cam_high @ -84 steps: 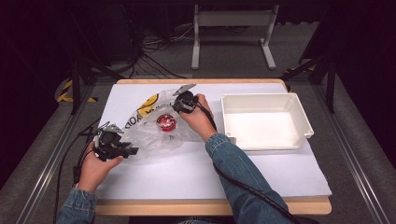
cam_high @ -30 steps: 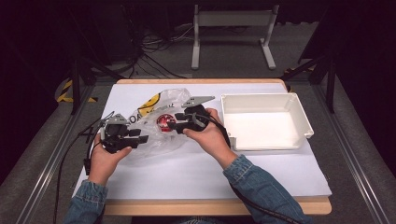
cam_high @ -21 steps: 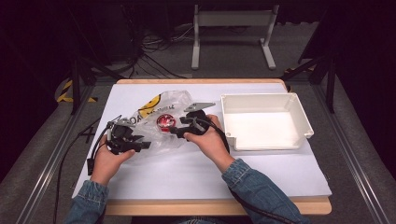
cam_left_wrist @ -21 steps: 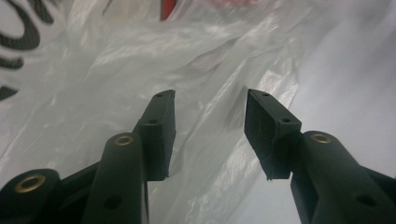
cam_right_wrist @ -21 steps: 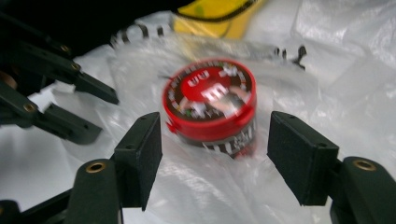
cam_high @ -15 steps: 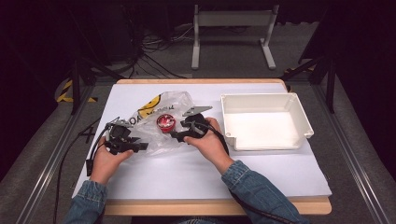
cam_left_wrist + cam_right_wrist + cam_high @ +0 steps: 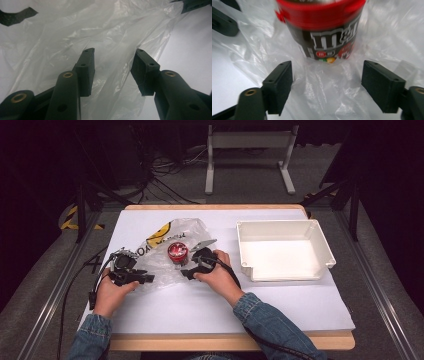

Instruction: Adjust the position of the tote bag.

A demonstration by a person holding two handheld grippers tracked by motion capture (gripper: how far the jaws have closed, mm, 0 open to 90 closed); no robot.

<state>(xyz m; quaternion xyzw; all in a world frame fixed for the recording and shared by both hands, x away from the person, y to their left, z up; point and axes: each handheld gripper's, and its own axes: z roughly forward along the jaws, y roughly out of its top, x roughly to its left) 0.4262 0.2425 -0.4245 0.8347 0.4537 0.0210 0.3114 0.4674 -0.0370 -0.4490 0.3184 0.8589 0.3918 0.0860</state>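
A crumpled clear plastic bag (image 7: 159, 251) with yellow print lies on the white table cover. Inside it stands a tub of sweets with a red lid (image 7: 177, 251), seen close and upright in the right gripper view (image 7: 324, 32). My right gripper (image 7: 186, 273) is low at the bag's near edge, just short of the tub. Its jaws have just been opening and stand wide (image 7: 327, 75), with only loose bag film between them. My left gripper (image 7: 145, 279) rests at the bag's left end. It is open (image 7: 112, 67), with film beneath the jaws and nothing pressed.
A white rectangular tray (image 7: 320, 265) with nothing in it sits to the right of the bag. Cables trail off the table's left side. The wooden table edge (image 7: 225, 340) runs along the front. Bare white cover (image 7: 200, 305) lies in front of the bag.
The right hand has sunk and come toward the near side, down to the bag's edge, and its jaws have spread wider. The left hand has settled slightly lower at the bag's left end.
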